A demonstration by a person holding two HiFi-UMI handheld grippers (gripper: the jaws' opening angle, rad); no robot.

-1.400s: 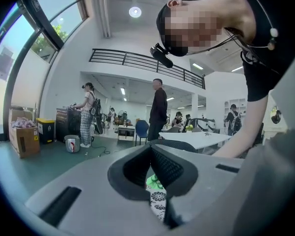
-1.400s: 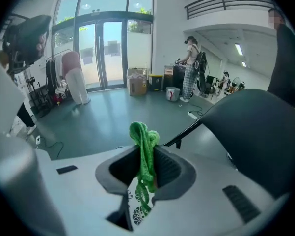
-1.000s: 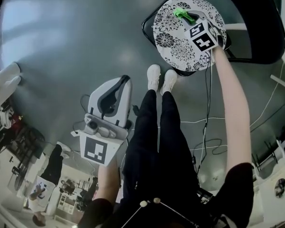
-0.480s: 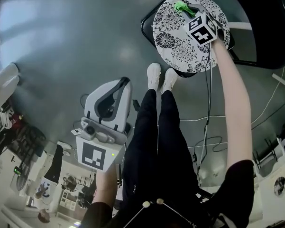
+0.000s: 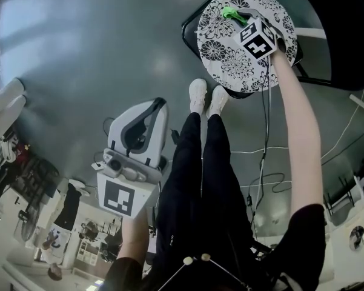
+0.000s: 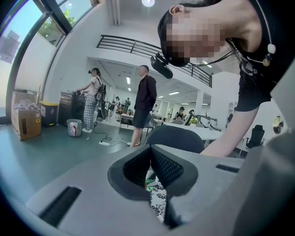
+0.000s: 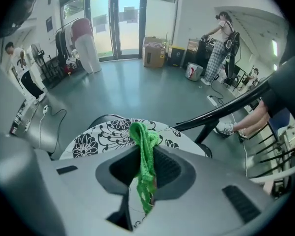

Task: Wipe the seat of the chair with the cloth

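Arm (image 5: 294,120) outstretched — right tool (image 5: 245,18) over floral seat (image 5: 230,62), cloth (image 7: 145,146) between jaws

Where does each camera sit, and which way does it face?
Head view: on the head, facing steeply down; shows legs, shoes, arms, left gripper, right gripper.
Left gripper view: rides that gripper, looks across the room past the person's torso; jaws together, empty.
Right gripper view: rides that gripper, facing the floral seat; jaws clamp the green cloth.
Shared: head and right gripper views show cloth and seat.
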